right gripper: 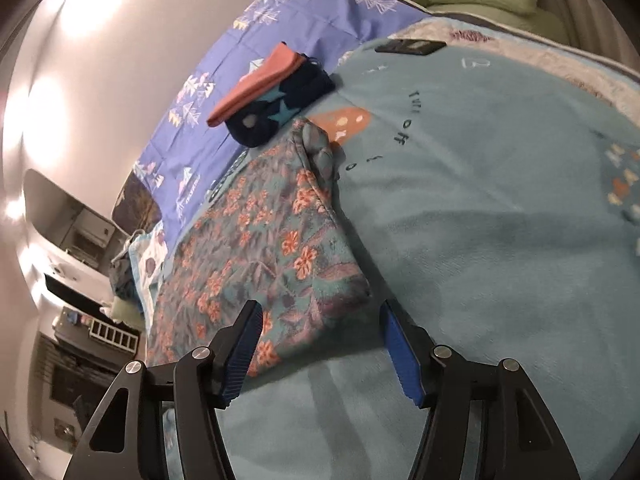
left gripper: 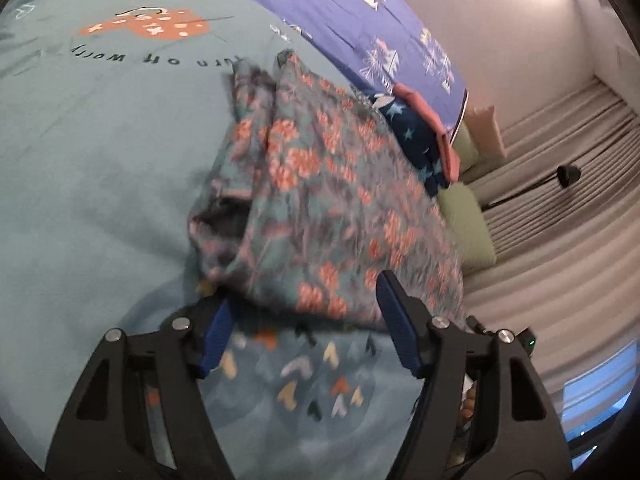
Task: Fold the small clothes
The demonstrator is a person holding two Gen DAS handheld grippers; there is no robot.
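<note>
A small teal garment with orange flowers (left gripper: 320,196) lies spread on a light blue printed blanket (left gripper: 100,140). My left gripper (left gripper: 302,320) is open, its blue pads just past the garment's near edge, nothing between them. In the right wrist view the same garment (right gripper: 256,240) lies folded over, one corner near my right gripper (right gripper: 320,340). The right gripper is open and empty, its jaws on either side of that corner.
A folded pile of a pink piece and a navy star-print piece (right gripper: 272,96) lies beyond the garment, also in the left wrist view (left gripper: 420,136). A purple tree-print sheet (right gripper: 224,80), green pillows (left gripper: 468,220), a black phone (right gripper: 412,46) and curtains (left gripper: 560,200) surround the blanket (right gripper: 500,220).
</note>
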